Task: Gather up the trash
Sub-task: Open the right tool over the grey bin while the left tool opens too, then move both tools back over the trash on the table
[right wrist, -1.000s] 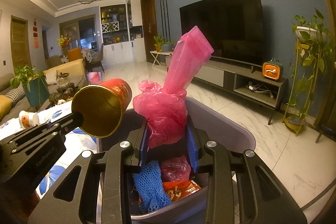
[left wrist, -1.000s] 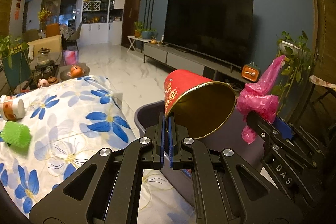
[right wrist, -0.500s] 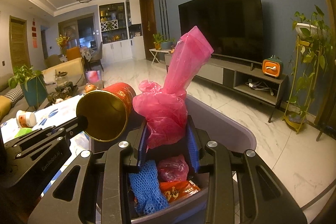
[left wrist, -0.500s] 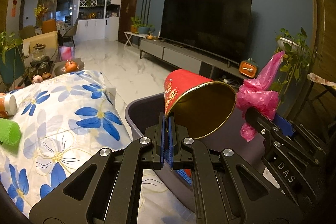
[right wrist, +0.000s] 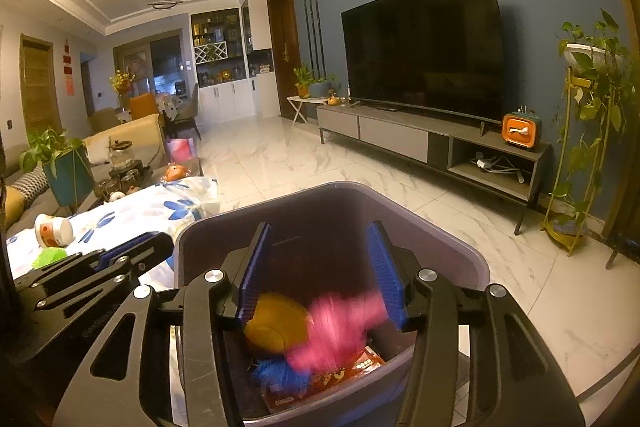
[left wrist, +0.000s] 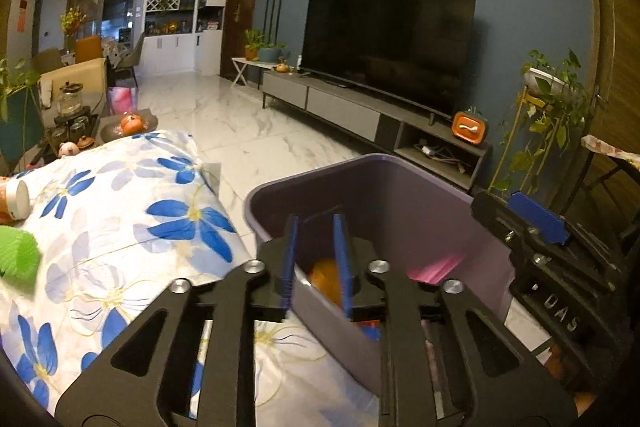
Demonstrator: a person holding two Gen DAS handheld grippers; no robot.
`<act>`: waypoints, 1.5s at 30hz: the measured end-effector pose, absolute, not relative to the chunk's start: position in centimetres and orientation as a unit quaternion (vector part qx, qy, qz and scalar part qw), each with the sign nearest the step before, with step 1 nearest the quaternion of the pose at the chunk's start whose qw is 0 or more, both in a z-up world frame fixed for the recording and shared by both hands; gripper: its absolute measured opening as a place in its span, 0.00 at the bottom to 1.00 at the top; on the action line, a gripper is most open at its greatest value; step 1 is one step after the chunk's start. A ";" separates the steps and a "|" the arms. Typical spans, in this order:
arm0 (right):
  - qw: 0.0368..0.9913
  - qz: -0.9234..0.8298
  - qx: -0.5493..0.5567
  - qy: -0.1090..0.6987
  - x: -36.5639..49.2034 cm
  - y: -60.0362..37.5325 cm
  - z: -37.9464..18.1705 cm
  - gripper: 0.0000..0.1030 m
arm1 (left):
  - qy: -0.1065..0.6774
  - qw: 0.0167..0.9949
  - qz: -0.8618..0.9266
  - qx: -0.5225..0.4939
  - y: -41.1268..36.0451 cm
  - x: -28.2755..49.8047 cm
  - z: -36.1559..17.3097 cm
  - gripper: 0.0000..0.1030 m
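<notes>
bin: purple bin [right wrist: 460, 247] sits on the floor just beside the table edge; both grippers hang over its open mouth. It's the drop target; release only with jaws inside the rim line, as they are now.
table: floral tablecloth [left wrist: 120, 227] left of the bin carries the trash not yet collected.
left gripper: left gripper [left wrist: 316, 259] has just been opening; jaws parted, nothing between the pads. It's above the bin's near-left wall, so lift clear of the rim before swinging left.
right gripper: right gripper [right wrist: 320, 267] has just been opening too; jaws stand wide, nothing gripped.
cup: gold-lined cup [right wrist: 276, 323] lies inside the bin, low on the left side, mouth facing the camera.
pink bag: pink plastic bag [right wrist: 336, 323] is motion-blurred below the right jaws and apart from the pads, so I judge it's dropping in; hold position till it settles, as light film can snag on a pad.
bin contents: blue mesh [right wrist: 276, 375] and a red snack wrapper [right wrist: 352, 371] are at the bottom.
remaining: tipped white-lidded cup [right wrist: 54, 229] and green fuzzy item [right wrist: 48, 257] are on the cloth, well apart from the bin, near each other.
next: judging by layout, left gripper is nearer both; open wider for the cup's body.
</notes>
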State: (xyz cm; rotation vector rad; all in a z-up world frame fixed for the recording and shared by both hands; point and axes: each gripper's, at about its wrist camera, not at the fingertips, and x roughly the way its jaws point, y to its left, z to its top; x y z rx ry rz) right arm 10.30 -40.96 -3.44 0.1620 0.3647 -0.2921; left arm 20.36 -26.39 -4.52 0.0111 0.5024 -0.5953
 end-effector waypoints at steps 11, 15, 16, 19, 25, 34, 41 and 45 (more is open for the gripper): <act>0.972 -0.135 0.081 0.172 9.0 -38.5 -3.1 0.64 | 0.198 0.962 -0.187 -0.012 -18.8 17.8 -3.4 0.78; 0.974 -0.116 0.083 0.175 8.9 -36.6 -3.2 0.68 | 0.200 0.971 -0.127 -0.023 -14.5 17.7 -3.4 0.82; 0.975 -0.110 0.082 0.177 9.0 -35.9 -3.3 0.70 | 0.201 0.972 -0.117 -0.025 -13.6 17.7 -3.4 0.82; 0.976 -0.088 0.076 0.181 9.4 -33.5 -3.3 0.72 | 0.206 0.975 -0.075 -0.033 -10.1 17.8 -3.6 0.83; 0.979 -0.040 0.067 0.190 10.6 -28.7 -3.5 0.73 | 0.215 0.975 -0.012 -0.051 -3.6 17.7 -4.0 0.83; 0.975 0.050 0.037 0.215 14.0 -19.4 -3.9 0.73 | 0.206 0.974 0.063 -0.069 4.9 16.4 -3.6 0.83; 0.966 0.091 0.016 0.244 18.0 -13.5 -4.9 0.73 | 0.188 0.974 0.100 -0.074 9.3 16.0 -2.3 0.83; 0.959 0.098 0.001 0.265 20.4 -11.1 -5.8 0.73 | 0.183 0.973 0.109 -0.083 10.8 16.4 -1.9 0.83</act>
